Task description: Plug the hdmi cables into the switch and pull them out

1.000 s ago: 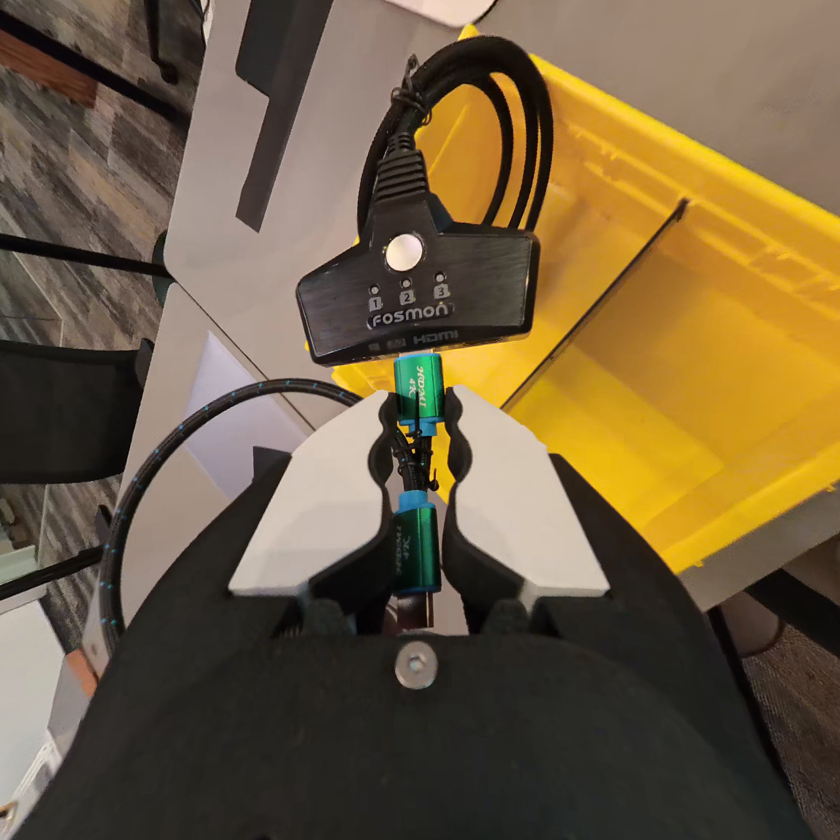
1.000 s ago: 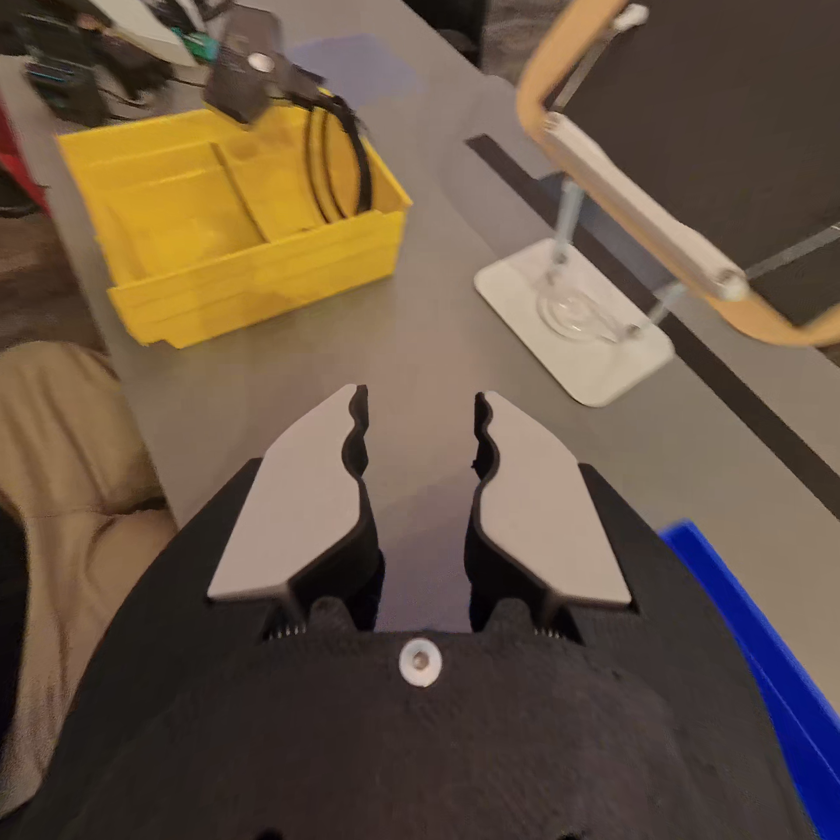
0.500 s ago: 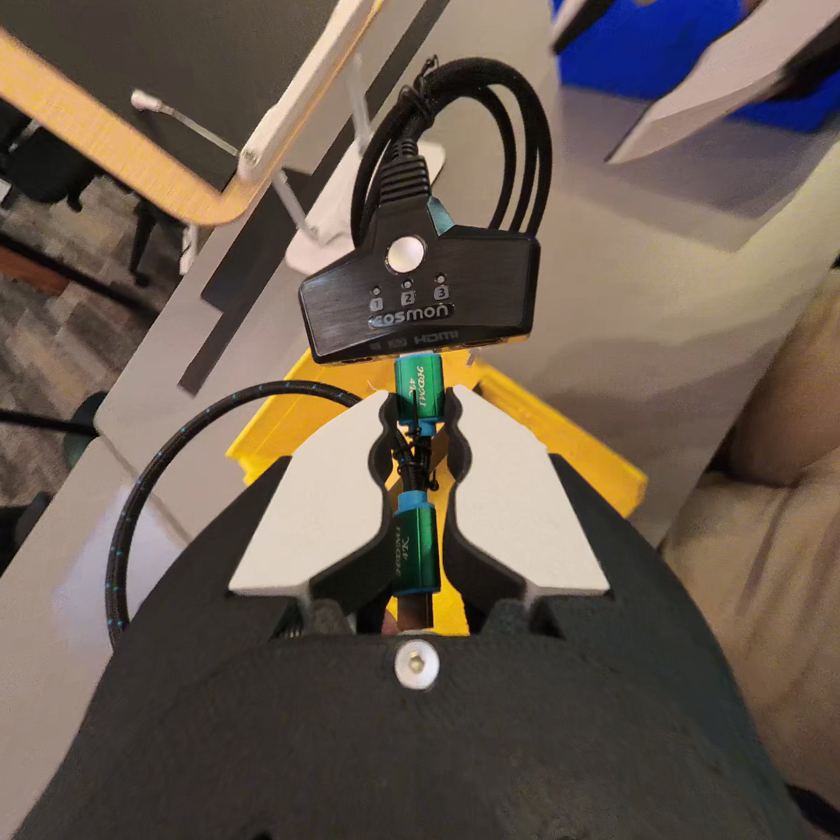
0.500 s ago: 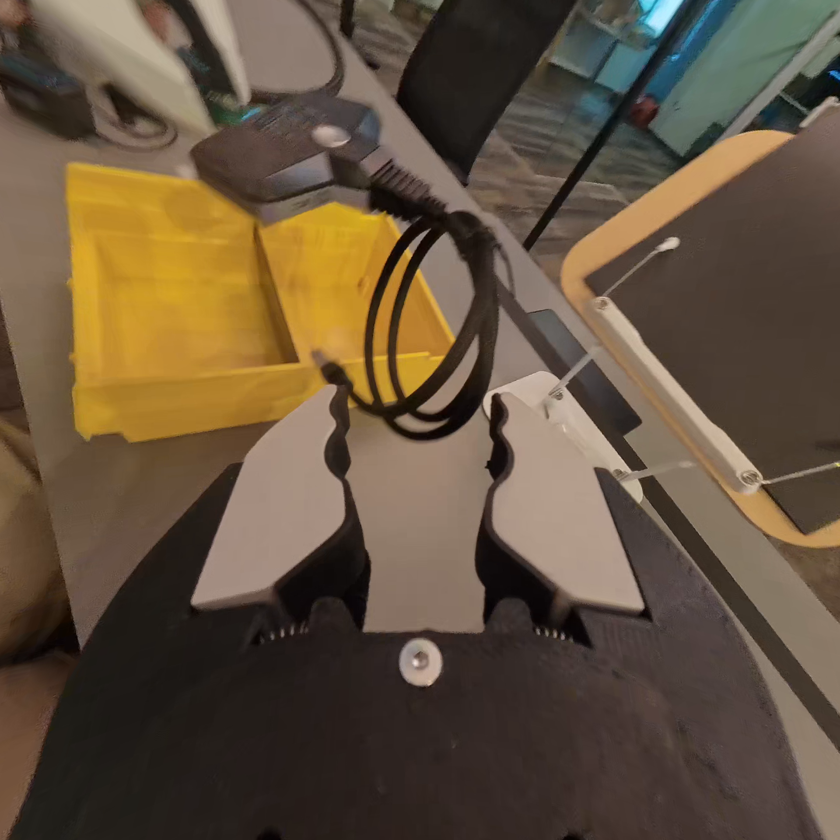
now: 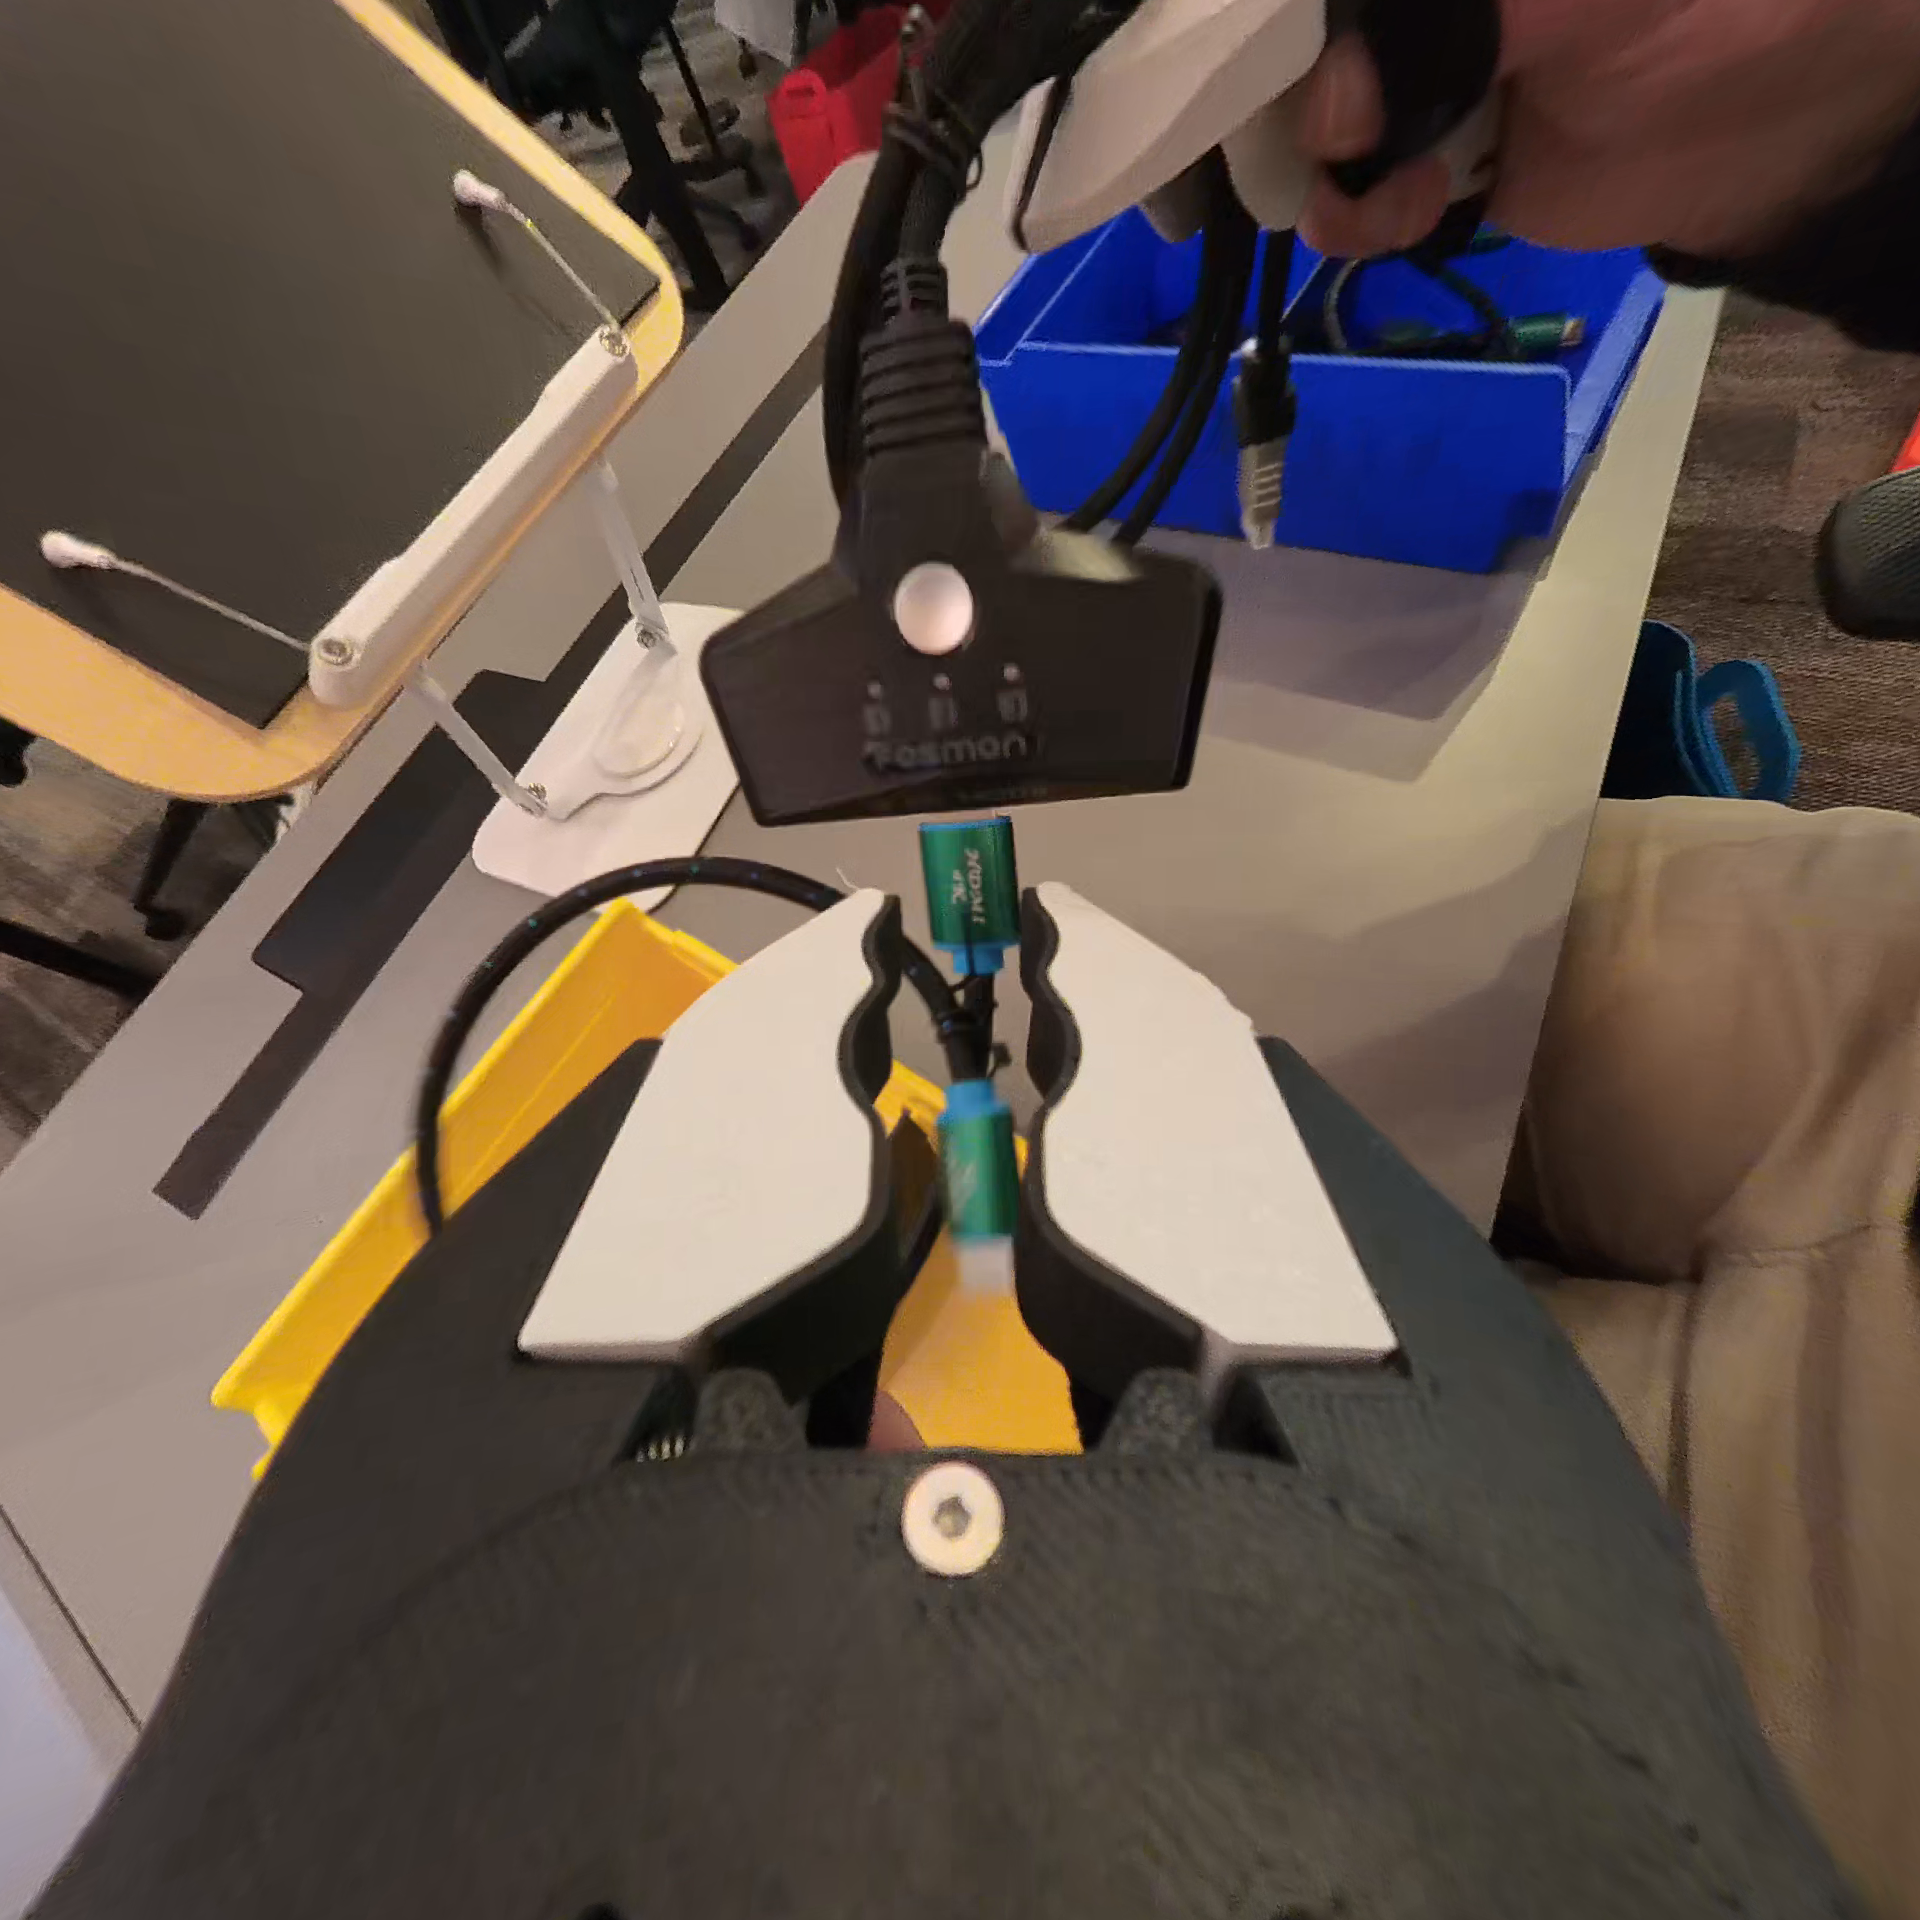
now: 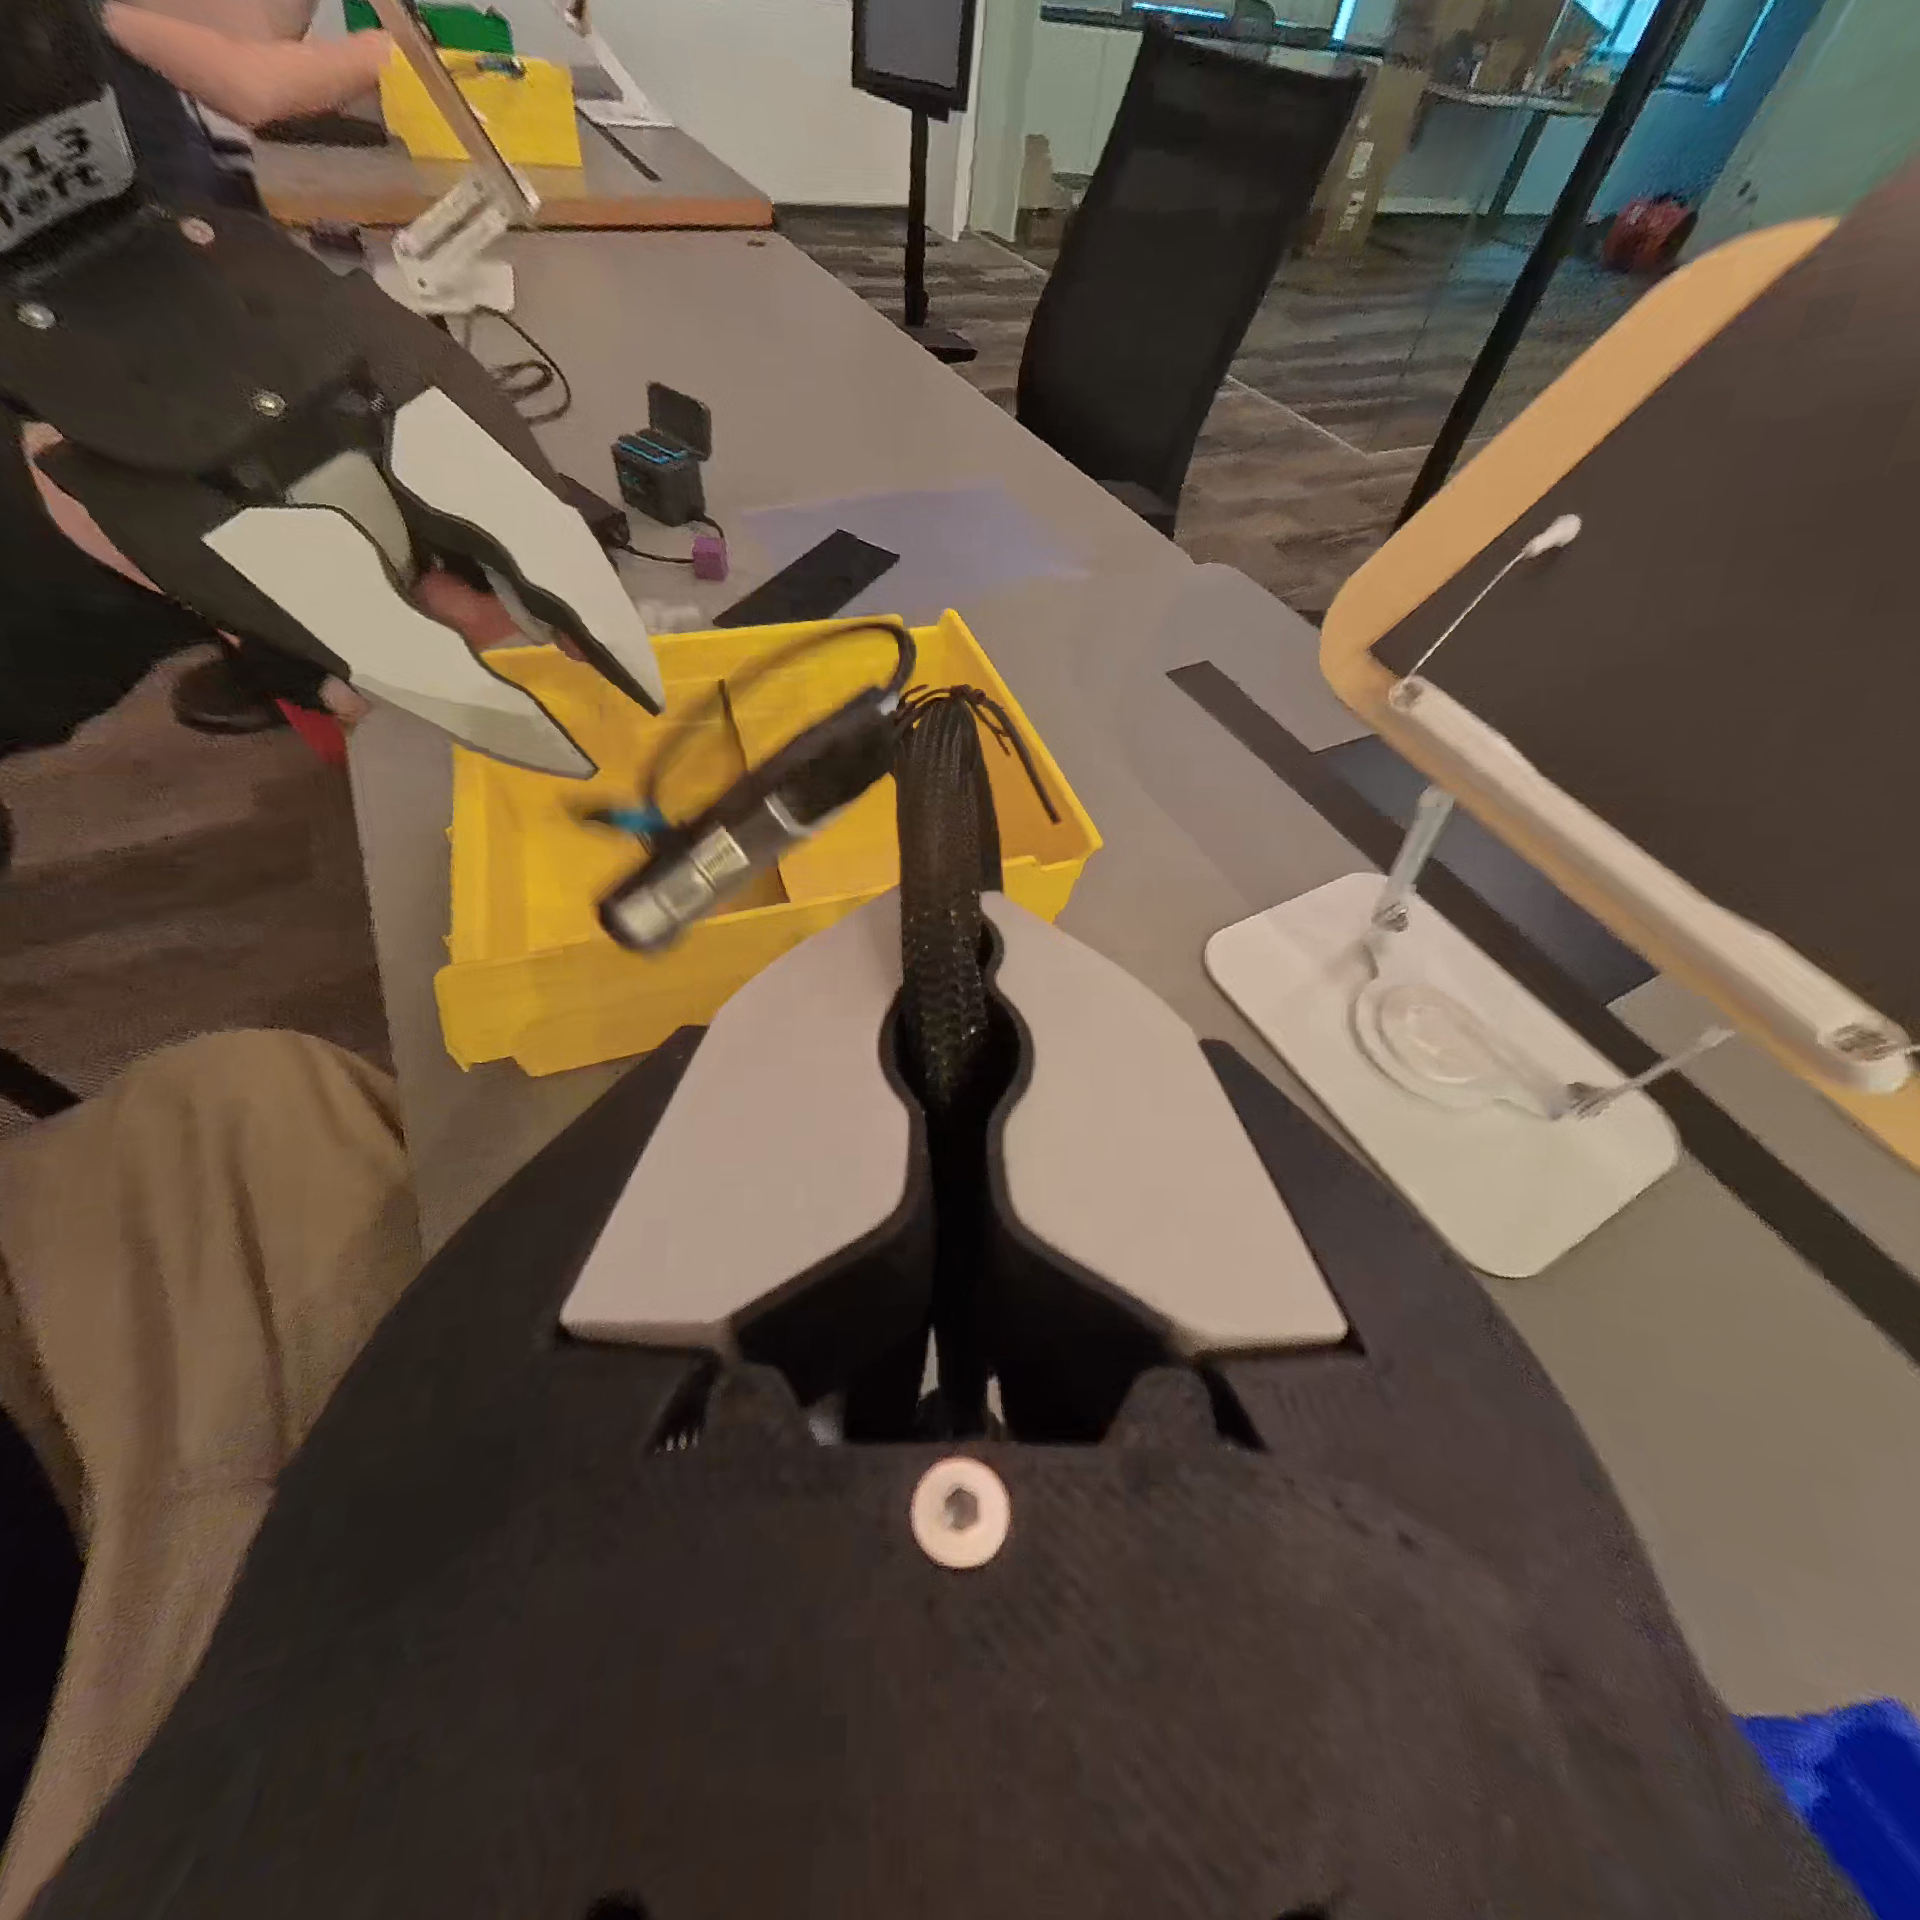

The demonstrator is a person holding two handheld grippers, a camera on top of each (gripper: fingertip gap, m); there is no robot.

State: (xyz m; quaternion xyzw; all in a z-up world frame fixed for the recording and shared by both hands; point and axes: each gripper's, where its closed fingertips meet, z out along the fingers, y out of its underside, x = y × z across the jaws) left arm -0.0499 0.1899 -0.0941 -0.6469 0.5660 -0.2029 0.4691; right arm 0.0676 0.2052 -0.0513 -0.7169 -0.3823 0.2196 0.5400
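Note:
In the left wrist view the black HDMI switch (image 5: 966, 696) hangs in the air. A green HDMI plug (image 5: 966, 883) meets its front edge. My left gripper (image 5: 956, 935) is shut narrowly around that plug's blue collar. A second green plug (image 5: 977, 1174) lies deeper between the fingers. My right gripper (image 6: 940, 914) is shut on the switch's black braided cable (image 6: 940, 831). It also shows at the top of the left wrist view (image 5: 1122, 135), above the switch. The cable's metal connector (image 6: 686, 883) dangles free. The switch body is hidden in the right wrist view.
A yellow bin (image 6: 520, 997) sits on the grey table below the grippers. A blue bin (image 5: 1403, 436) with more cables stands farther off. A black board on a white stand (image 6: 1455, 1039) is at the right. A person's beige trouser leg (image 5: 1714, 1143) is at the table edge. The gap from one gripper's tips to the other's is roughly 12 centimetres.
My right gripper moved up to the switch's cable loop and shut on it. My left gripper swung toward the blue bin with the switch, and its finger gap is unchanged.

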